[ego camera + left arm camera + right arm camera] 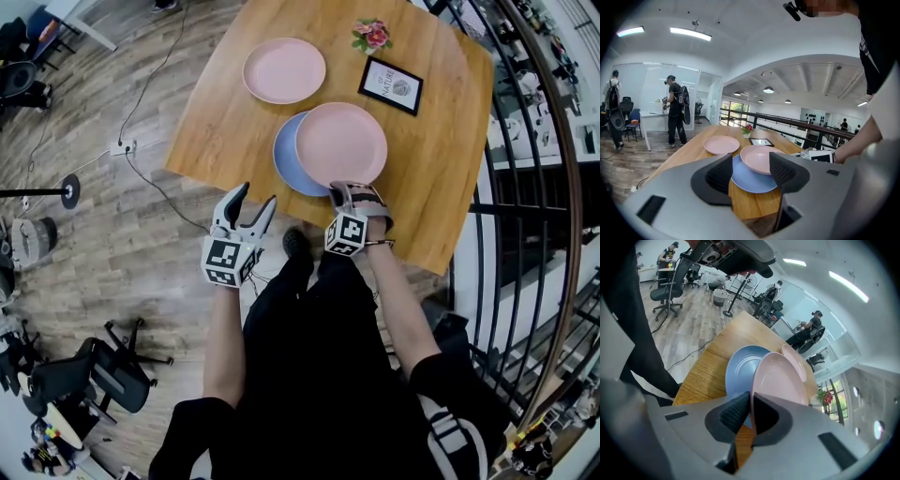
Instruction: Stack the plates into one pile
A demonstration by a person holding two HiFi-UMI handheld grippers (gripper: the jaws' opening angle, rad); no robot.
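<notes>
- right gripper (751, 412): jaws nearly together, clamped on the near rim of a pink plate (780, 380), which runs out ahead of the jaws.
- that pink plate partly covers a blue plate (739, 365), which shows ahead and to the left of the right jaws; i can't tell whether the two touch.
- left gripper (750, 174): jaws wide apart with nothing between them, held off the near edge of the table (441, 169).
- through the left jaws' gap the blue plate (746, 182) lies just ahead, with the pink plate (759, 157) over its right side.
- a second pink plate, the far plate (721, 144), lies alone further ahead of the left jaws, apart from the other two.
- from above, the right gripper (343, 193) is at the pink plate's (342, 142) near edge and the left gripper (255, 201) is just beside it, short of the blue plate (284, 155).
- a frame (391, 85) and flowers (372, 36) lie beyond the pink plate, past the right jaws.
</notes>
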